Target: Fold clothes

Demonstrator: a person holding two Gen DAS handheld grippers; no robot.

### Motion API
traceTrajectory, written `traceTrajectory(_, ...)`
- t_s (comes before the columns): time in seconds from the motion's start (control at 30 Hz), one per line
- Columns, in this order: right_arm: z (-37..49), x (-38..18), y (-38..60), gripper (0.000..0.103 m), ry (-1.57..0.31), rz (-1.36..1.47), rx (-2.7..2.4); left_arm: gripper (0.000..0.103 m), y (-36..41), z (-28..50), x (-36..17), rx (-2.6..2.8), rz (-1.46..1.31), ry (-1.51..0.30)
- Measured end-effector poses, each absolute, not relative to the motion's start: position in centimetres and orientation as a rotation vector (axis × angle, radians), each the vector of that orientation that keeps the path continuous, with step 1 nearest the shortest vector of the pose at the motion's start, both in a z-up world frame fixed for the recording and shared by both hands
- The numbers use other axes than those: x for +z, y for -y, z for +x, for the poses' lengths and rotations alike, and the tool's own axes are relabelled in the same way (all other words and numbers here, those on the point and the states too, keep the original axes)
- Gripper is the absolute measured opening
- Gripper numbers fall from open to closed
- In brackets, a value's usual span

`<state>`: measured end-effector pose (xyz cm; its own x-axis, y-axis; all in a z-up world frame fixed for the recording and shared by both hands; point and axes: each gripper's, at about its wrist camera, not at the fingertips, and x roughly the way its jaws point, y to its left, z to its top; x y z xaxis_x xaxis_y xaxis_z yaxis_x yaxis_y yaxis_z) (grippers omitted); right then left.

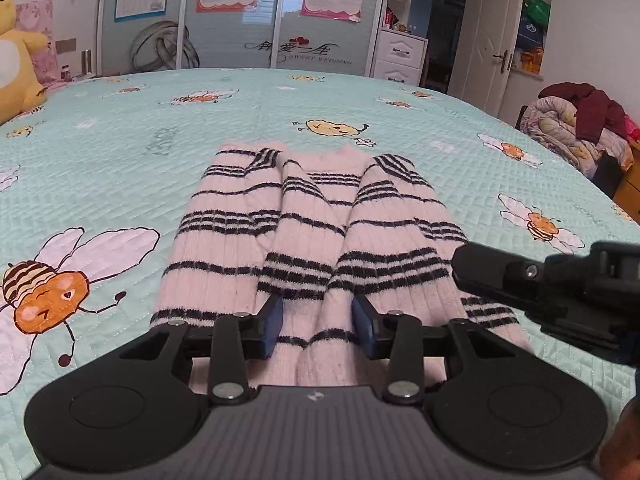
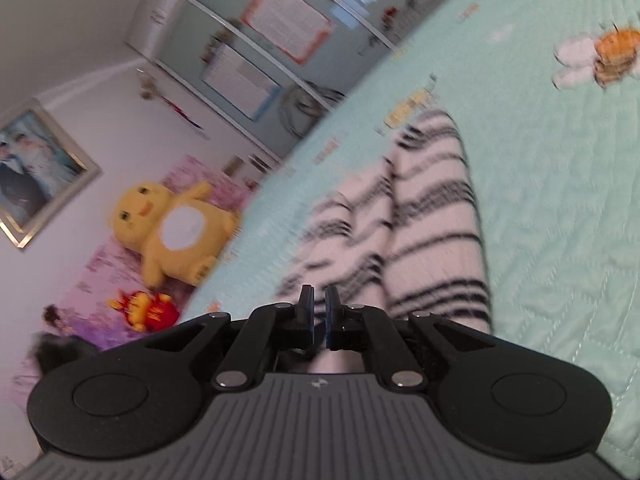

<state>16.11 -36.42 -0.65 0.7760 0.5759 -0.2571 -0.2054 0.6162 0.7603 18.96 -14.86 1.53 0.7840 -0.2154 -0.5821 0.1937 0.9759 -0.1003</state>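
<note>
Left wrist view shows the striped sweater lying on the bed, sleeves folded in lengthwise, likely ready for a cross fold. Its left tool stands partly open over the near hem, gripping nothing. Jaws of the right tool are nearly closed, and nothing shows between them.

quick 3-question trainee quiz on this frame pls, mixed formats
1. True or false: the striped sweater lies on the teal bee-print bedspread with both sleeves folded inward.
2. The left tool is: A) clamped on a plush toy B) open, pads either side of a sweater ridge C) out of view.
3. Name the yellow thing beyond the bed's far edge in the right wrist view.

Key: 1 true. 2 B. 3 a yellow plush toy.
</note>
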Motion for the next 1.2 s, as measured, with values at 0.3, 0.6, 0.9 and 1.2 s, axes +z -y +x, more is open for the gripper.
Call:
traceTrajectory(0.3,18.2,-2.4,35.4,0.000,-0.669,0.704,0.427,0.044,15.3,18.9,1.4,-0.211,-0.008,-0.620)
traceTrajectory(0.6,18.0,-2.3,34.5,0.000,-0.667,0.673,0.429,0.044,15.4,18.9,1.3,-0.211,-0.008,-0.619)
traceTrajectory(0.9,13.7,-1.2,36.0,0.010,-0.618,0.713,0.448,0.033,13.1,14.5,6.1,-0.339,0.096,-0.617)
traceTrajectory(1.2,-5.9,2.7,36.8,0.029,-0.545,0.232,0.406,0.041,6.6,-3.4,5.0,-0.344,0.447,-0.529)
